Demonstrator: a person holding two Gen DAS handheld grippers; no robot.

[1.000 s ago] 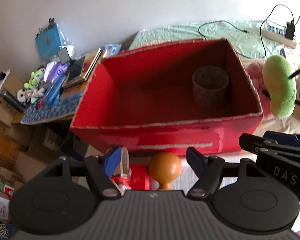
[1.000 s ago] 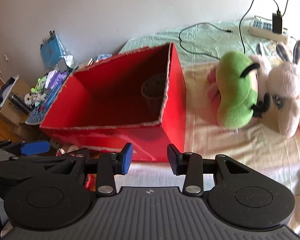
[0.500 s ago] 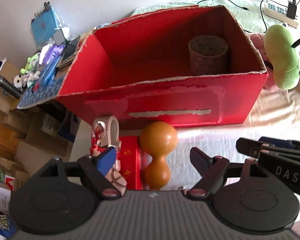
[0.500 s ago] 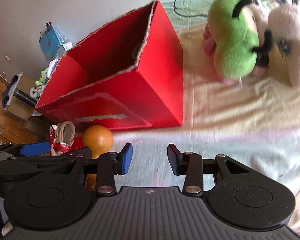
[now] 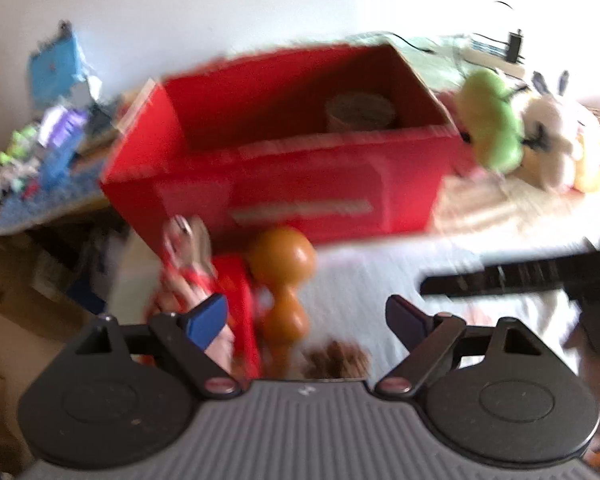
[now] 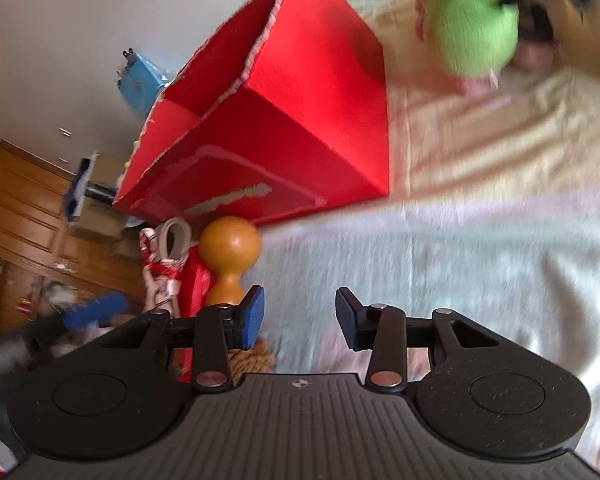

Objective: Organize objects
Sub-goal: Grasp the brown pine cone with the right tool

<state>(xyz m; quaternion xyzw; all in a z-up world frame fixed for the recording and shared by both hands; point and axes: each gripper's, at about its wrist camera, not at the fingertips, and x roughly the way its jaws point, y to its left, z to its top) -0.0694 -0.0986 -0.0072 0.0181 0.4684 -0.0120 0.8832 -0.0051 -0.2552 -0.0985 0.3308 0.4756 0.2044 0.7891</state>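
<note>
Nearest in the left view, left gripper [image 5: 306, 316] spread wide and empty, hovering above a cluster on the bed [image 6: 440, 264]. Nearest in the right view, right gripper [image 6: 300, 314] parted to a moderate gap, also empty, tilted over pale bedding. Just past the left fingertips [image 5: 208, 316], a brown tuft [image 5: 336, 360] of something too blurred to identify, then an orange gourd [image 5: 282, 280] lying on its side, big bulb toward the box. Touching its left, a flat red packet [image 5: 240, 308], and beside that a tape roll [image 6: 176, 240] tangled with red-and-white cord [image 6: 160, 276]. Immediately behind, touching or nearly touching the gourd's bulb, an open red box [image 5: 300, 184] with a torn white strip on its front wall; inside, toward the back right, one cylindrical tub [image 5: 360, 112]. Further right, well apart from the cluster, a green plush [image 5: 492, 128] pressed against a white one [image 5: 552, 140]. Beyond the box on the left, a cluttered side table, too smeared to itemise. Judged as the reach-and-pick step: loose pieces waiting in front of the box, only the tub stowed. Next move probably calls for lowering the left jaws astride the gourd's narrow waist, squeezing there rather than on the round bulb, lifting clear of the front wall, then releasing inside. Care needed against snagging cord or nudging the packet.
</note>
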